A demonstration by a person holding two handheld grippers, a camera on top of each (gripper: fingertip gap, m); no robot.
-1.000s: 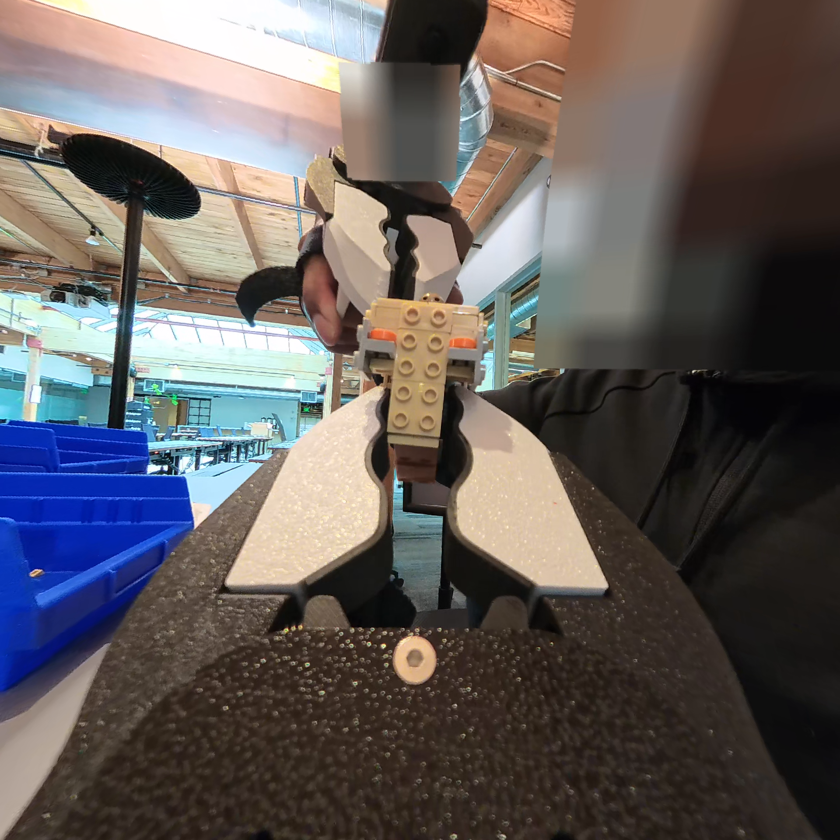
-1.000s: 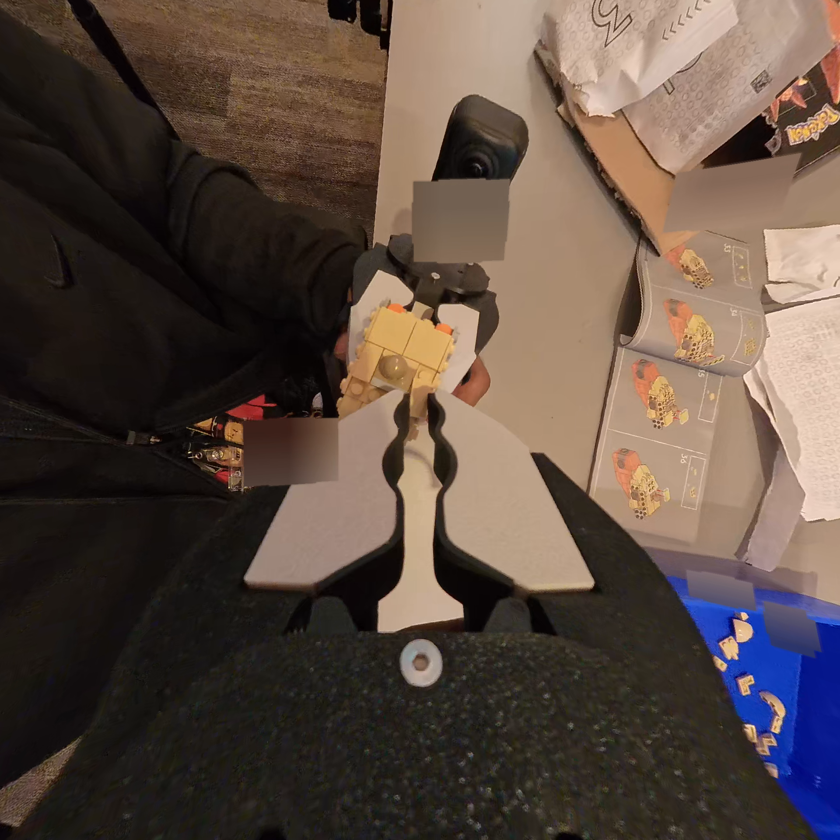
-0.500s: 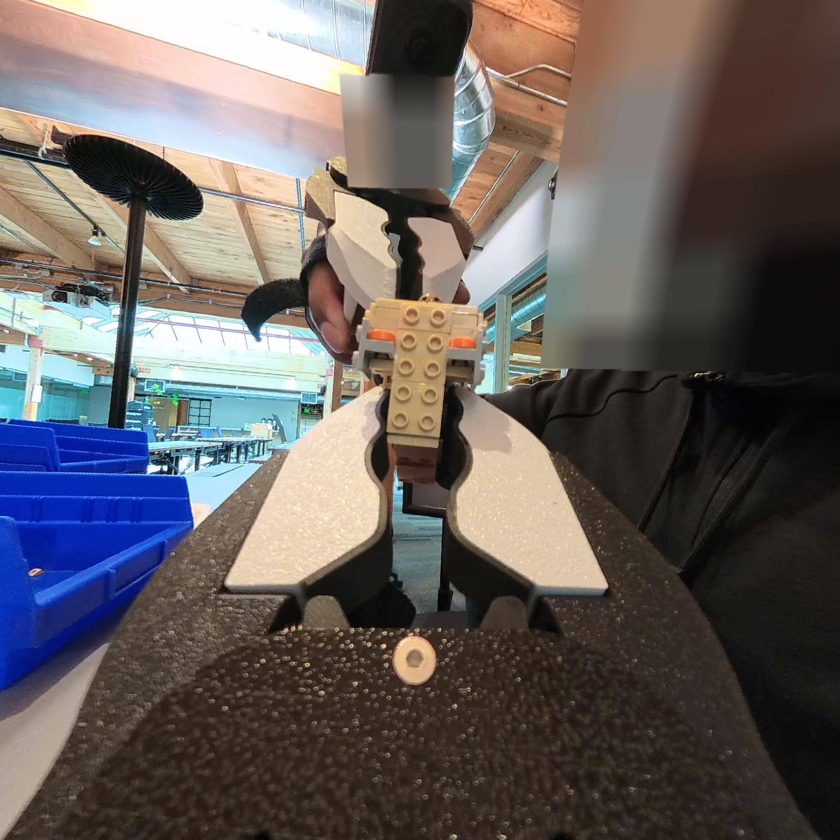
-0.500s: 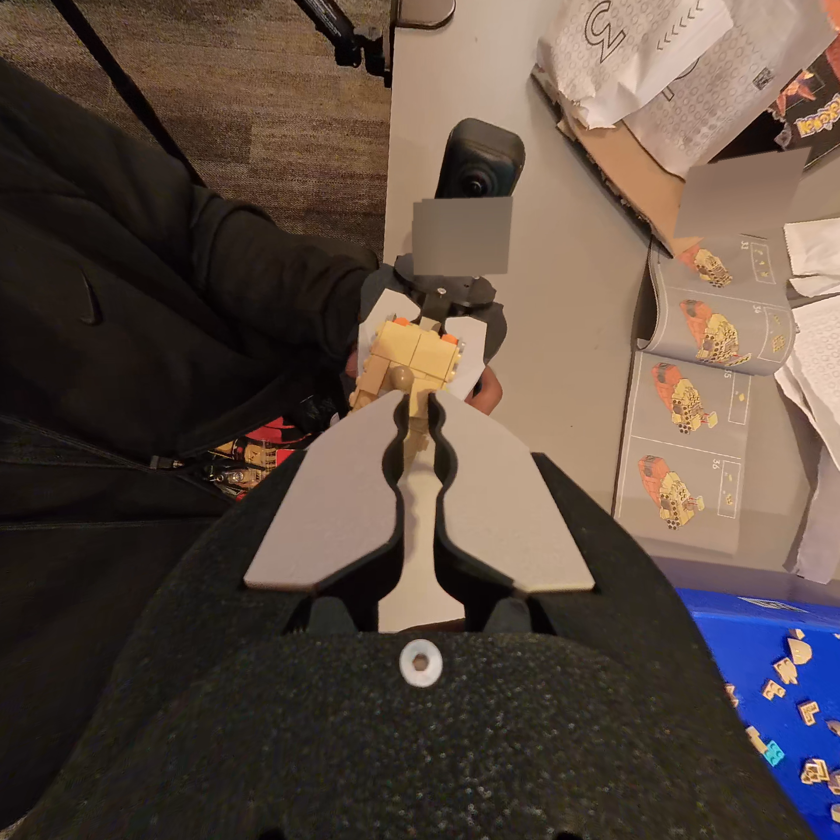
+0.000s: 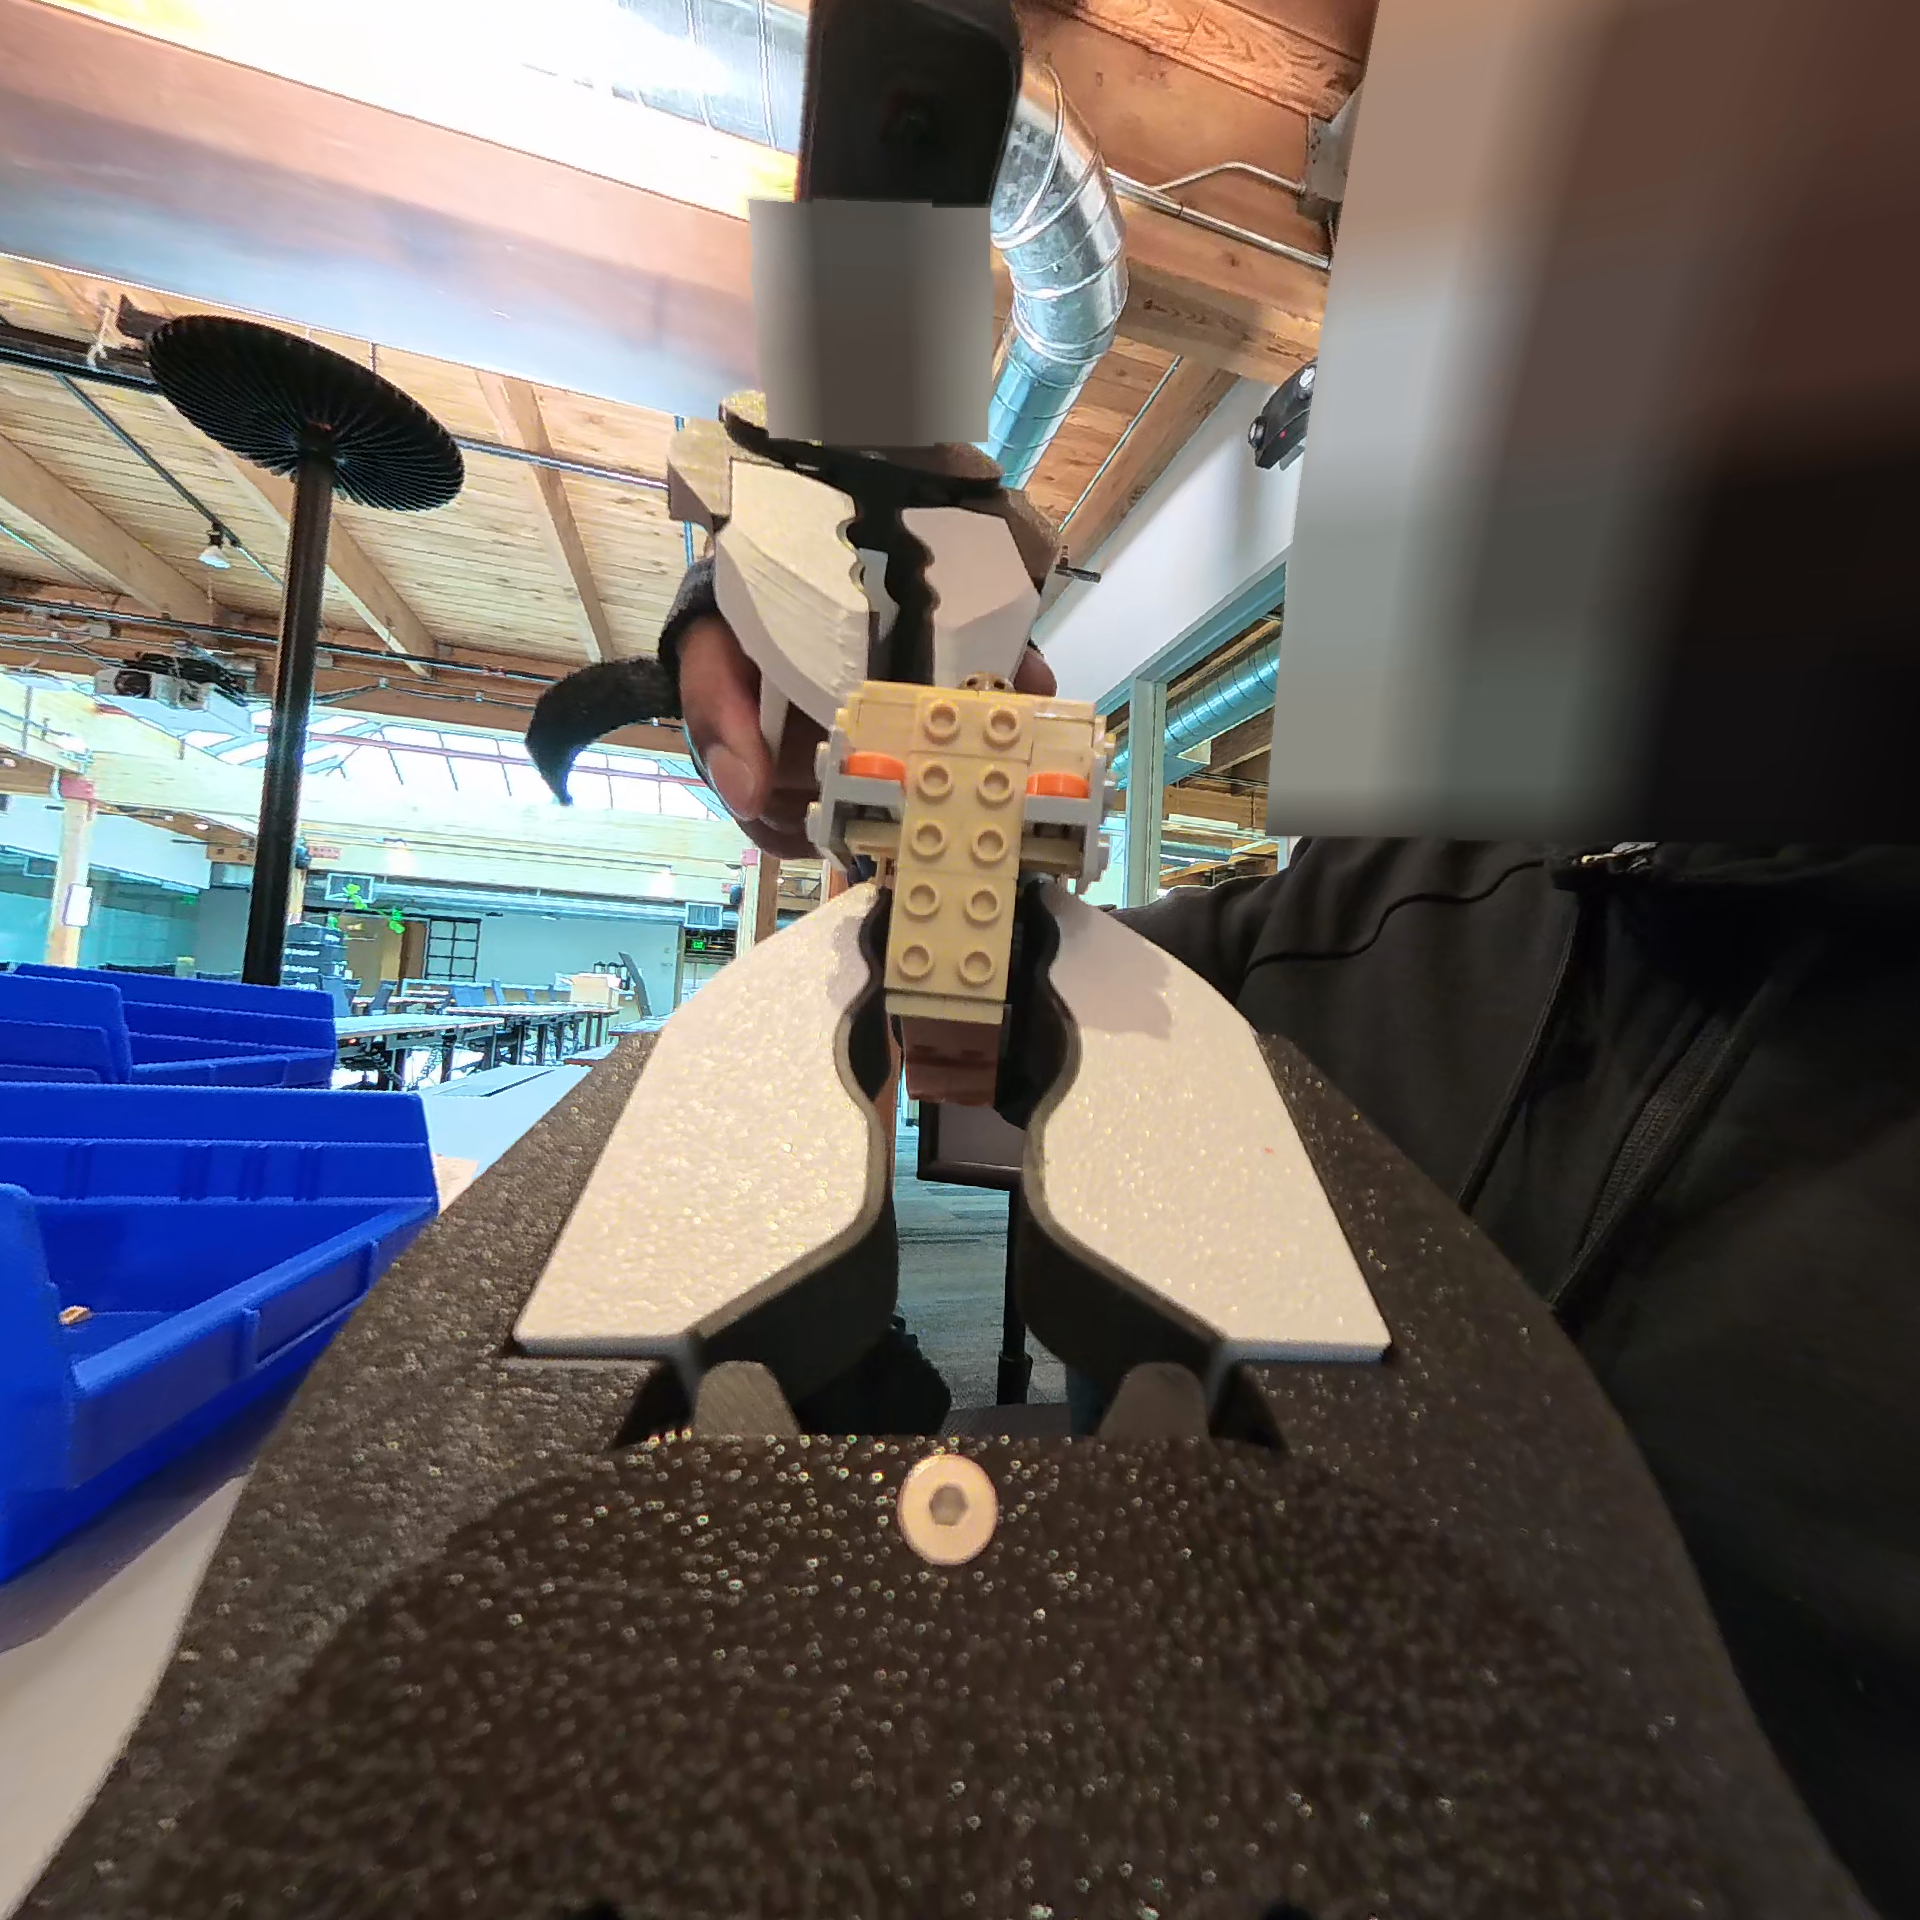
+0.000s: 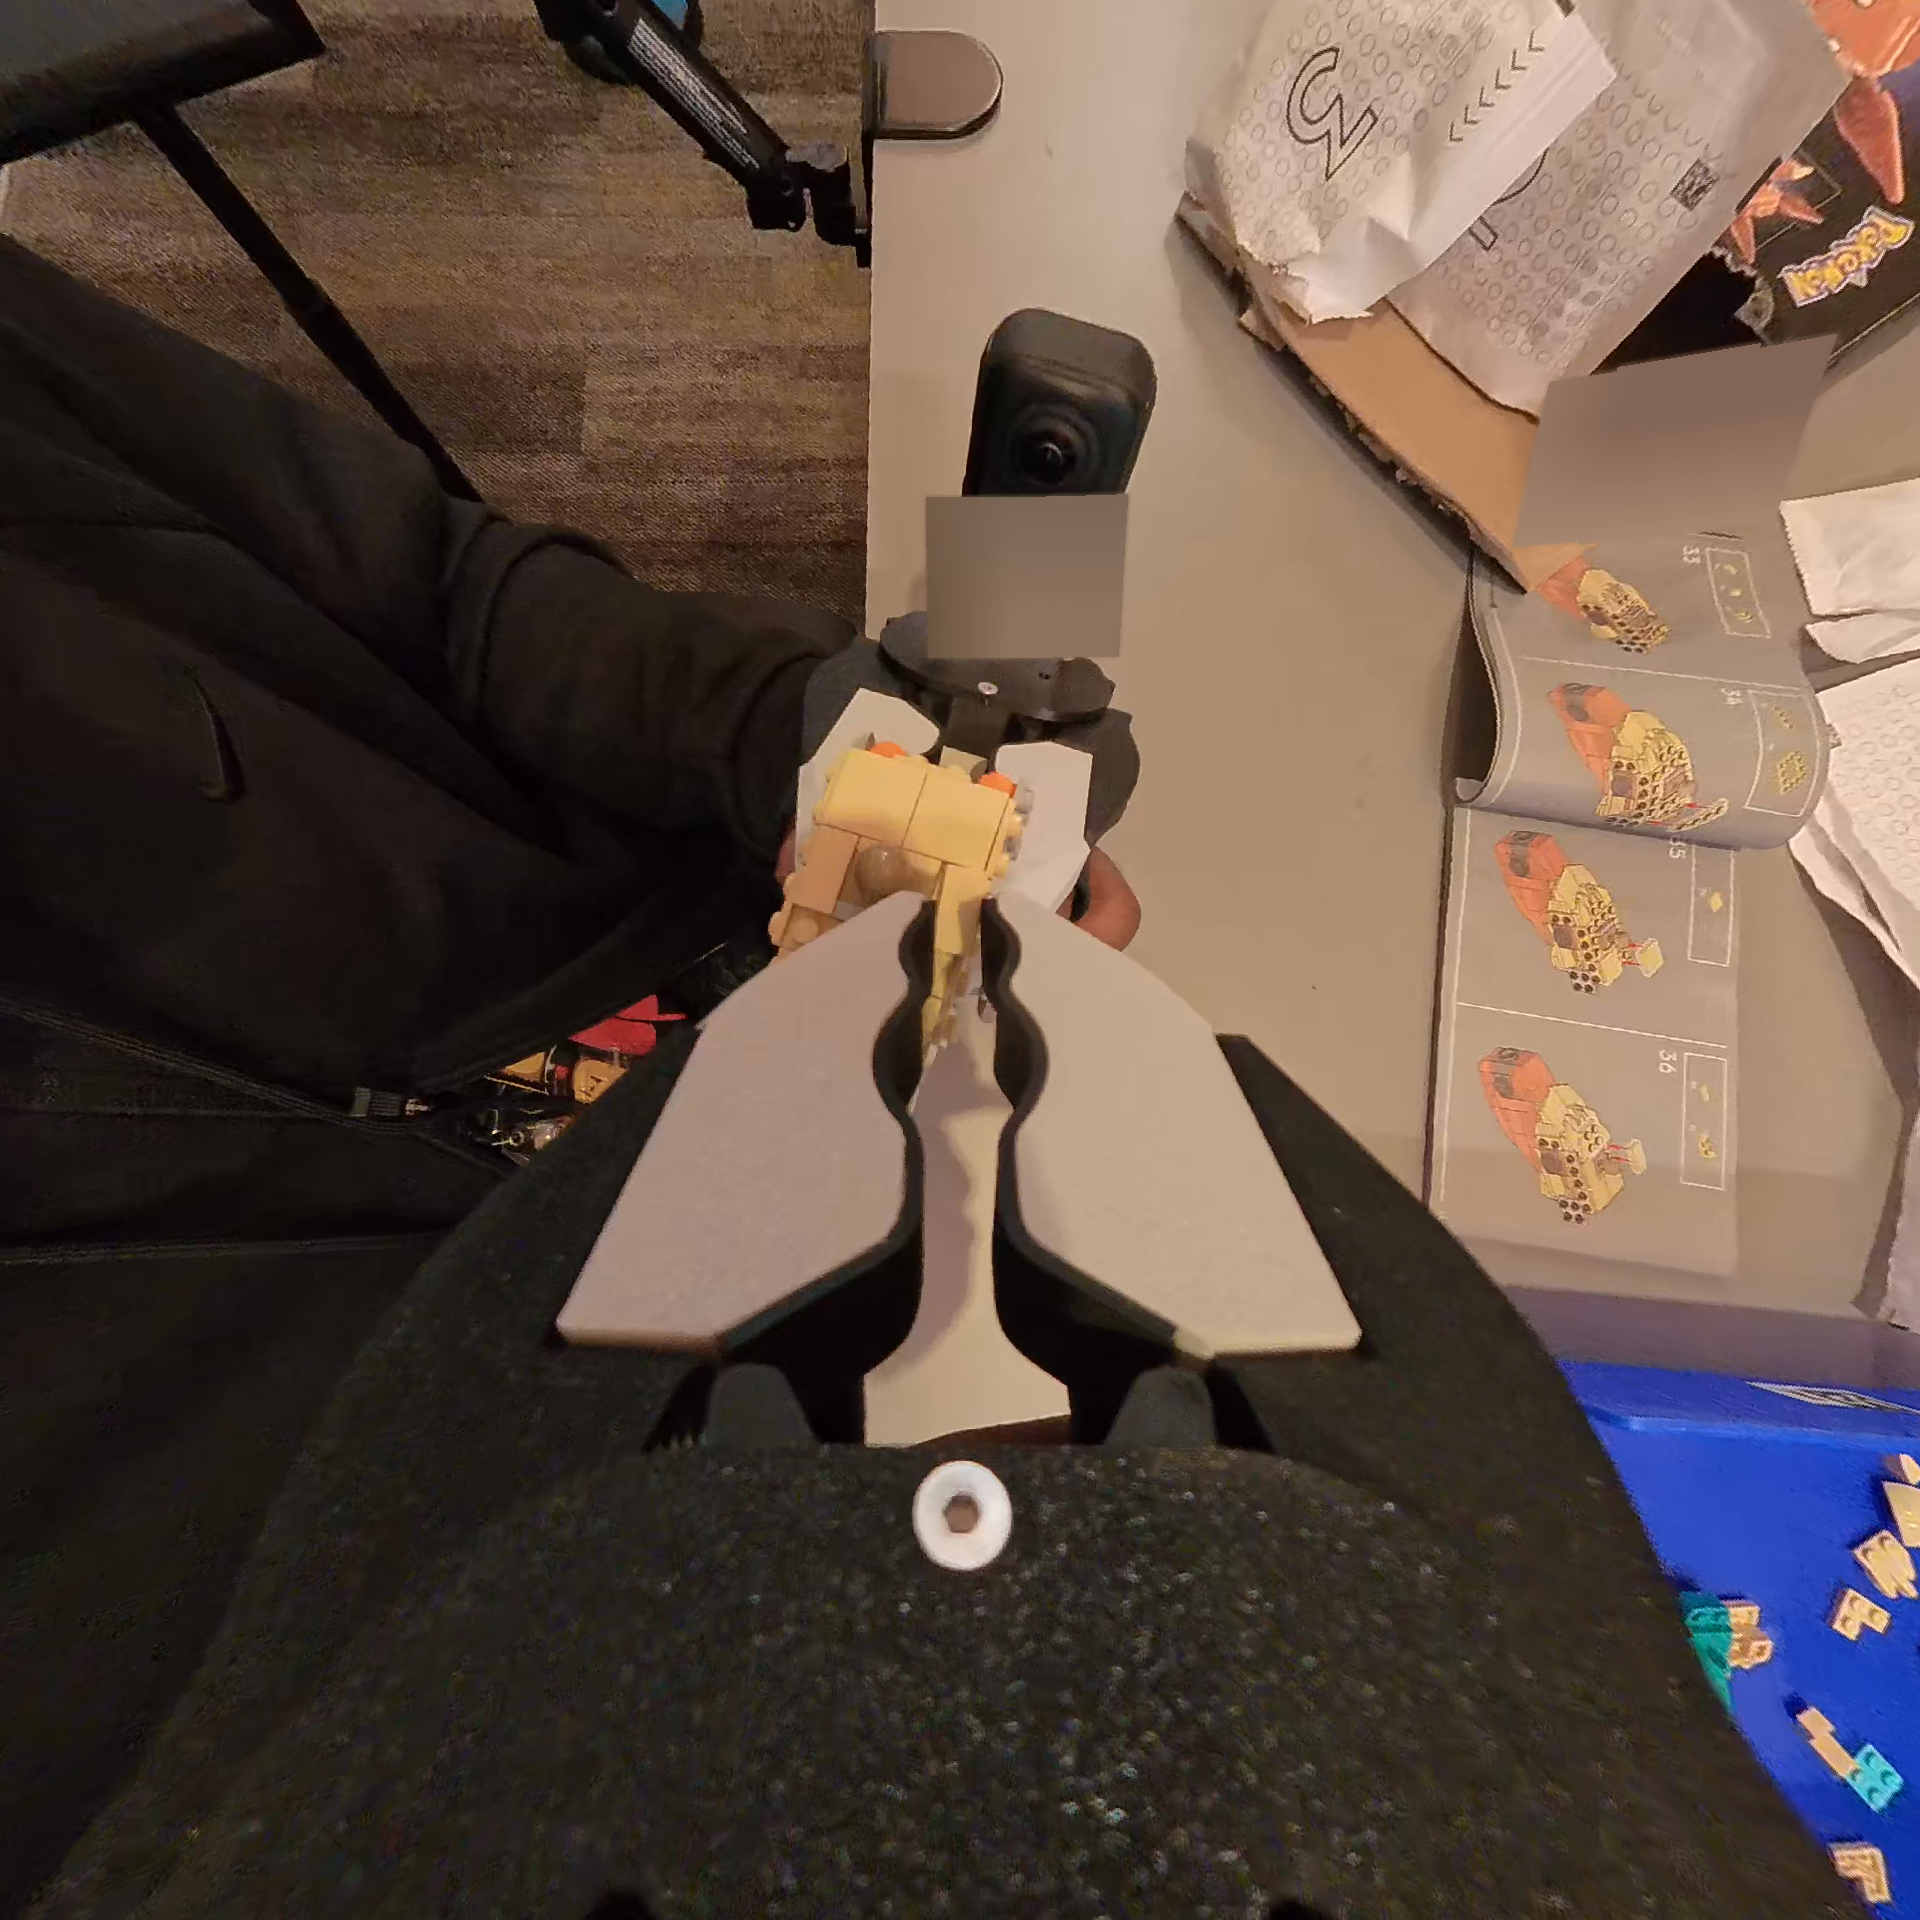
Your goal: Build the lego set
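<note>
A tan Lego assembly (image 5: 956,831) with two orange studs is held in the air between both grippers. My left gripper (image 5: 951,904) is shut on its lower end, with a brown part showing between the fingers. My right gripper (image 5: 914,675) reaches it from the far side. In the right wrist view the right gripper (image 6: 951,920) is shut on a thin tan part of the assembly (image 6: 894,810). The left gripper (image 6: 935,847) grips it from beyond, over the table edge.
An open instruction booklet (image 6: 1590,935) lies on the grey table (image 6: 1247,623), with torn paper bags (image 6: 1403,135) and a box behind it. A blue bin (image 6: 1766,1558) holds loose pieces. More blue bins (image 5: 156,1247) stand on the left. The person's black jacket (image 5: 1558,1039) is close. Both grippers' tips are close together, under 4 cm apart.
Both grippers keep hold of the assembly. The right gripper's view has pulled back slightly, showing more floor and table. The assembly sits about where it was.
</note>
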